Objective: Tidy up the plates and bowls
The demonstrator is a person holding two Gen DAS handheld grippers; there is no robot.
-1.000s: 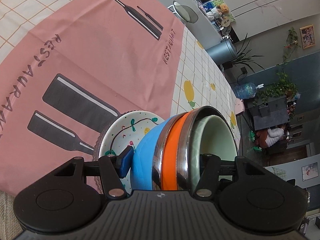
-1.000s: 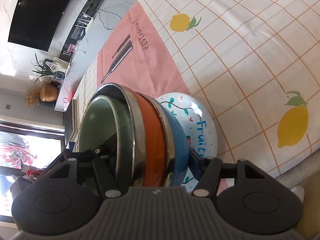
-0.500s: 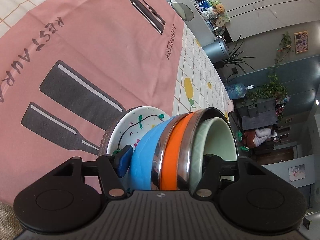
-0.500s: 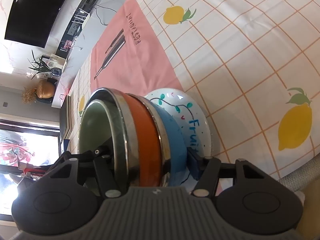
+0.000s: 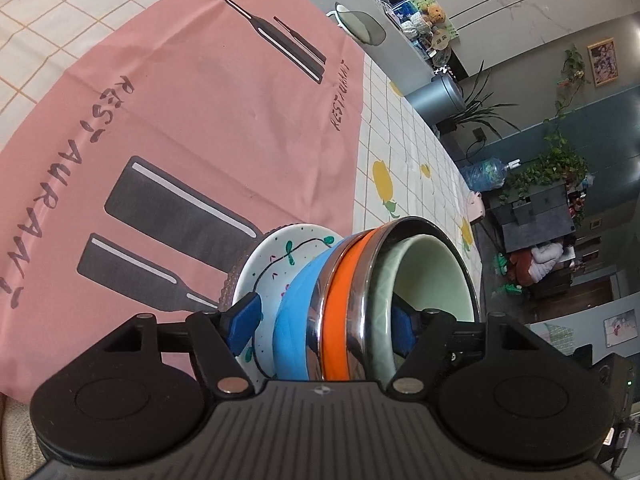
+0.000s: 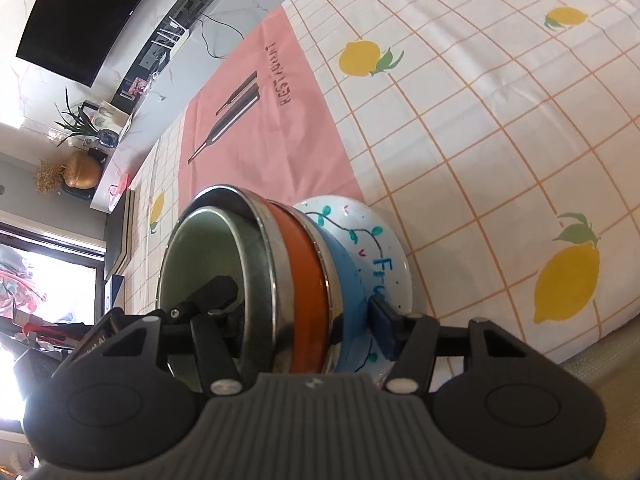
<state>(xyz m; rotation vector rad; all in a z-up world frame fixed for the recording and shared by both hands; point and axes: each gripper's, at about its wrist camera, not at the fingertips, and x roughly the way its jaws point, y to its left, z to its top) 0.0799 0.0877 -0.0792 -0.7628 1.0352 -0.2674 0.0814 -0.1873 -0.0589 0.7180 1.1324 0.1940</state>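
Fingers of both grippers clamped across nested bowls and plate, low centre frame; stack axis sideways.

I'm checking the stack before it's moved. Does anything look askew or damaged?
No damage shows. The green bowl sits off-centre inside the orange bowl, its rim closer to one side. The blue bowl and plate look evenly stacked.
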